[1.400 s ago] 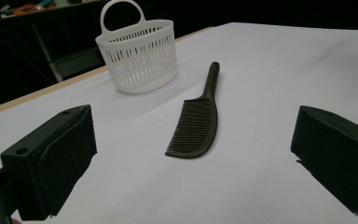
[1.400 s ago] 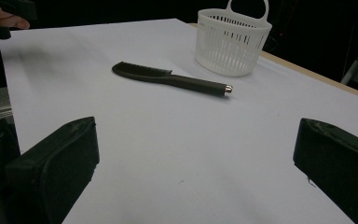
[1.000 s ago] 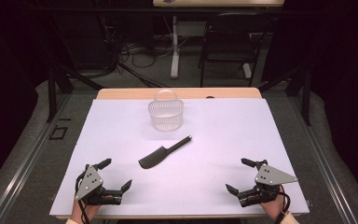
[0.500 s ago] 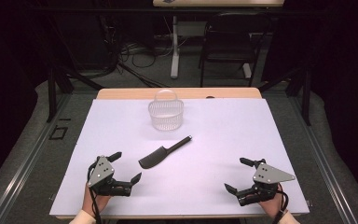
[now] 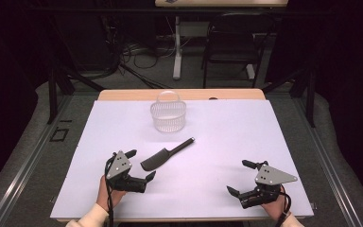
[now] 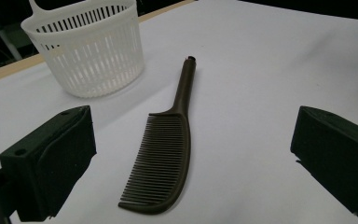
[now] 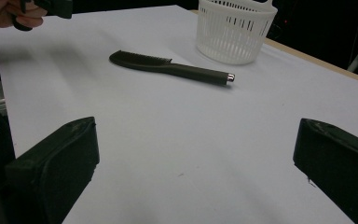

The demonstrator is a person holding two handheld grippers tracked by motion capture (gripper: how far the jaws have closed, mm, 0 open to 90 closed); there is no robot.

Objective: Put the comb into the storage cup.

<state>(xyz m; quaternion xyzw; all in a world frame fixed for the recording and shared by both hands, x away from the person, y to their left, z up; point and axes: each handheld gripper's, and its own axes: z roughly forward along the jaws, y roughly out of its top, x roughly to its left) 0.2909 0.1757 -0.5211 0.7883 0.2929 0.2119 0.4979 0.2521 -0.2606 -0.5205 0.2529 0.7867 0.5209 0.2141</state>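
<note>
A dark comb (image 5: pixel 164 154) with a long handle lies flat on the white table (image 5: pixel 227 132), its toothed head toward me; the left gripper view shows the comb (image 6: pixel 168 154) between the jaws but farther ahead. A white plastic basket (image 5: pixel 168 116) stands upright behind it. My left gripper (image 5: pixel 141 165) is open, just short of the comb's head, touching nothing. My right gripper (image 5: pixel 241 177) rests open near the front right of the table, far from the comb (image 7: pixel 168 66) and basket (image 7: pixel 235 30).
The table's wooden far edge (image 5: pixel 179 94) lies just behind the basket. A dark chair (image 5: pixel 229 52) and cables stand on the floor beyond. The person's hand (image 7: pixel 9 14) with the left gripper appears at the right gripper view's top left.
My left gripper has moved right and forward across the table toward the comb's head. The right gripper has stayed where it was.
</note>
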